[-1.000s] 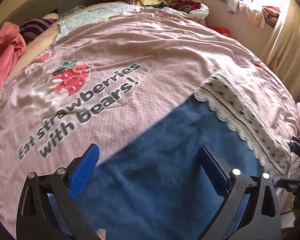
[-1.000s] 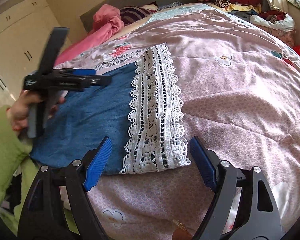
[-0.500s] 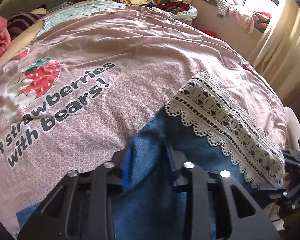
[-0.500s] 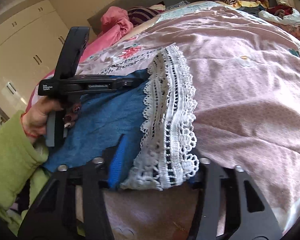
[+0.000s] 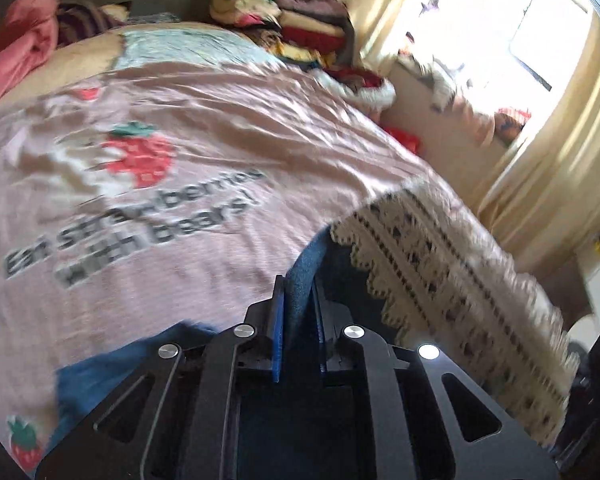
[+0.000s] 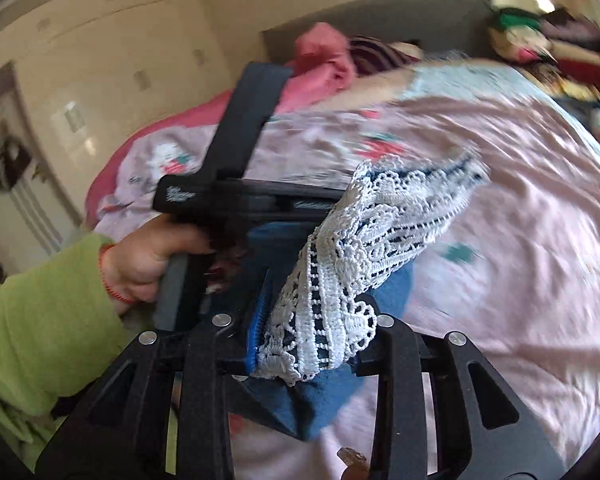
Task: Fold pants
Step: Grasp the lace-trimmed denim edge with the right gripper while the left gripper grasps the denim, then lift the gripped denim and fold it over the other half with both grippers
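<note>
Now both grippers clamp the pants (image 5: 300,276), jaws just having closed with cloth between them. Left gripper (image 5: 298,320): blue fingers (image 5: 277,332) pinched on a raised ridge of blue denim, at 6 o'clock in the left view. Lace hem (image 5: 440,264) runs from the ridge toward 4 o'clock, draped over the bed edge. Right gripper (image 6: 306,336): fingers (image 6: 258,316) clenched on the lace hem (image 6: 364,248) and the denim (image 6: 324,400) under it; that corner is lifted clear of the quilt (image 6: 520,184), lace trailing up toward 1 o'clock. Left gripper (image 6: 236,196) shows in the right view at 10 o'clock, held by a hand (image 6: 148,256) in a green sleeve (image 6: 40,320). Pants lie on the pink quilt (image 5: 180,140) on the bed, near its foot edge, with printed strawberry (image 5: 140,152) at 10 o'clock. Folded clothes stack (image 5: 292,20) at 12 o'clock by the window (image 5: 512,32). Both views motion-blurred.
</note>
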{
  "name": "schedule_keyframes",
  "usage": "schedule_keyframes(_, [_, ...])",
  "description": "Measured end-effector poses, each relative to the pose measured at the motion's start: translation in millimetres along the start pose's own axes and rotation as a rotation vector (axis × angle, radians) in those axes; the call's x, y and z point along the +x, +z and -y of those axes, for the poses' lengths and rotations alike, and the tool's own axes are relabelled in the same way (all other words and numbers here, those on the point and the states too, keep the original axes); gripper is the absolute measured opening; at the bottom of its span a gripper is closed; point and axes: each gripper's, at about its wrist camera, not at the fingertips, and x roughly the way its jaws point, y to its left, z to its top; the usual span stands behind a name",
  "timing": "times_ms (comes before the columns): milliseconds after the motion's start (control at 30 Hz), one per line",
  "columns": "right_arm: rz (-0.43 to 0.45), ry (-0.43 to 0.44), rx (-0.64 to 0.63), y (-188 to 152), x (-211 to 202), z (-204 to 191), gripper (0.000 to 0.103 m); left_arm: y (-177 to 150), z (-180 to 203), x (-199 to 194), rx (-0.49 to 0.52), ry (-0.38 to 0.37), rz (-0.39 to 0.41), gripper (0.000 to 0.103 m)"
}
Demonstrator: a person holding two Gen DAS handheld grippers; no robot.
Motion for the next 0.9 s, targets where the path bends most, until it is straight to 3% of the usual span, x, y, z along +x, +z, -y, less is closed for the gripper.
schedule_keyframes(100, [-0.037, 0.024, -0.089, 3.4, 19.4, -33.4, 0.024, -7.6, -29.0, -30.4, -0.088, 0.016, 0.046, 0.031])
schedule_keyframes(267, [-0.12, 0.028, -0.244, -5.9, 58.3, -84.8, 0.024, -45.8, -90.6, -88.6, -0.278, 0.097, 0.098, 0.038])
schedule_keyframes(400, [-0.193, 0.041, -0.348, -20.4, 87.5, -118.8, 0.016, -77.9, -122.0, -123.6, -0.416, 0.064, 0.154, 0.041])
schedule_keyframes(533, [-0.252, 0.039, -0.421, -36.4, 105.5, -138.3, 0.016, -102.7, -141.7, -140.9, -0.522, 0.016, 0.2, 0.047])
schedule_keyframes(633, [-0.239, 0.09, -0.44, -36.6, 91.5, -143.3, 0.017, -101.7, -138.3, -142.1, -0.52, -0.002, 0.194, 0.05])
schedule_keyframes(700, [-0.189, 0.085, -0.438, -28.7, 74.7, -138.6, 0.026, -97.8, -136.6, -142.9, -0.501, -0.029, 0.184, 0.067])
schedule_keyframes(833, [-0.127, 0.025, -0.34, -11.2, 50.2, -104.7, 0.033, -84.7, -134.7, -127.6, -0.475, -0.037, 0.121, 0.068])
schedule_keyframes(900, [-0.129, -0.004, -0.303, -11.6, 44.2, -91.2, 0.037, -74.4, -138.4, -110.0, -0.493, -0.049, 0.082, 0.084])
